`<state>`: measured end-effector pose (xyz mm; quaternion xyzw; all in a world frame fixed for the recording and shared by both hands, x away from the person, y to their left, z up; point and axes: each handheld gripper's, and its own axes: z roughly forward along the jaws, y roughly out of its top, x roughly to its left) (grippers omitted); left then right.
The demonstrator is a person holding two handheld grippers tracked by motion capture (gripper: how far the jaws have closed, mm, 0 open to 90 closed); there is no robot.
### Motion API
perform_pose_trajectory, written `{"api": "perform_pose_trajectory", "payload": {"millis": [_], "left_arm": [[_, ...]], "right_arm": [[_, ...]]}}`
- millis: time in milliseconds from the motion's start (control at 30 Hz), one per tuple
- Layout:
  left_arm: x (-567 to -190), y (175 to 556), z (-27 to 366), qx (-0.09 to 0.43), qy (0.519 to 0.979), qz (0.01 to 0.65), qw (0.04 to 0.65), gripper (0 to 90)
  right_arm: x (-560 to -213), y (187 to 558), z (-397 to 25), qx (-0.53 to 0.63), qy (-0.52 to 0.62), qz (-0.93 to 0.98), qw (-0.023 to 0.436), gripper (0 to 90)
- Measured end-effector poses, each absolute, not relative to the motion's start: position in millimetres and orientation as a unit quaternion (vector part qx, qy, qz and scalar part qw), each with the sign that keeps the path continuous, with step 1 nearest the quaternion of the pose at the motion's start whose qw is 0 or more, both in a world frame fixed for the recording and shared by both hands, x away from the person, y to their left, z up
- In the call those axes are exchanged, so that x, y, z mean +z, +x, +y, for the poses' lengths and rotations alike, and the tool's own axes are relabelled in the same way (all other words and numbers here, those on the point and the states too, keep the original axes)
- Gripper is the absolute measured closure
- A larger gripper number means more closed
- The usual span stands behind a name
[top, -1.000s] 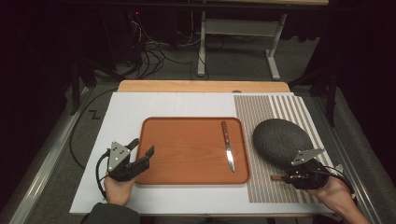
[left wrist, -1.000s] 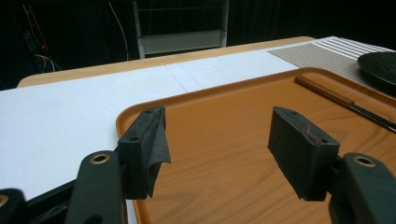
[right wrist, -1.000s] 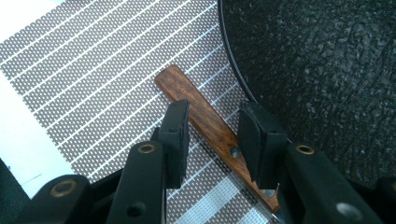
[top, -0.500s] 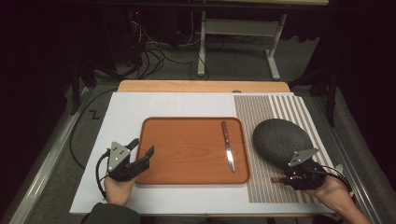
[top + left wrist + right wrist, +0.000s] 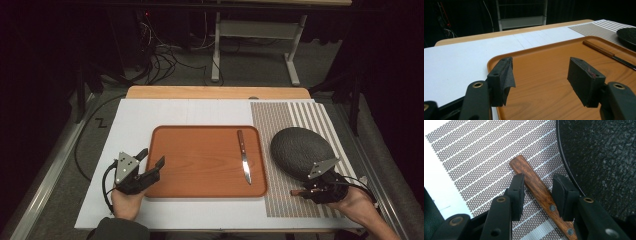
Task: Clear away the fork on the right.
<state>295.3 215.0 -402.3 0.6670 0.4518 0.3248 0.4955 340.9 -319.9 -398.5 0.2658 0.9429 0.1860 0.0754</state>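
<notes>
An orange-brown tray [image 5: 200, 160] lies mid-table with a wooden-handled knife [image 5: 244, 162] along its right side. My left gripper [image 5: 152, 157] is open at the tray's front left corner, its jaws over the tray rim [image 5: 499, 58] with nothing between them [image 5: 540, 72]. At the front right, my right gripper [image 5: 306, 189] is low over the striped mat [image 5: 285, 120]. Its jaws stand open [image 5: 537, 182] on either side of a riveted wooden utensil handle [image 5: 541, 192] that lies flat on the mat. A dark grey speckled plate [image 5: 300, 150] sits just beyond that handle.
A white board [image 5: 135, 125] covers the table under the tray, and a wooden table edge [image 5: 215, 92] runs along the back. The dark plate [image 5: 604, 152] lies close on the right jaw's side. Cables and a metal frame [image 5: 220, 30] stand on the floor behind.
My right gripper has shifted slightly left and nearer the front edge, settling around the wooden handle. The left gripper, tray and knife have stayed still.
</notes>
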Motion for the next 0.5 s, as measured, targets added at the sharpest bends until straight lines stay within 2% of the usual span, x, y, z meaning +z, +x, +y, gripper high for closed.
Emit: {"api": "perform_pose_trajectory", "payload": {"millis": [267, 367, 400, 500], "left_arm": [[-401.8, 294.3, 215.3, 0.329, 0.664, 0.451, 0.496, 37.2], [-401.8, 294.0, 215.7, 0.330, 0.663, 0.452, 0.497, 37.2], [-401.8, 293.8, 215.8, 0.330, 0.662, 0.453, 0.498, 37.3], [-401.8, 293.7, 216.3, 0.330, 0.662, 0.453, 0.498, 37.3]], "right_arm": [[-397.0, 342.5, -318.6, 0.202, 0.260, 0.942, 0.068, 71.3], [-397.6, 342.0, -314.9, 0.196, 0.250, 0.946, 0.070, 68.4], [-400.3, 342.2, -313.5, 0.183, 0.244, 0.950, 0.067, 64.3], [-399.5, 342.3, -315.3, 0.182, 0.240, 0.951, 0.069, 66.4]]}}
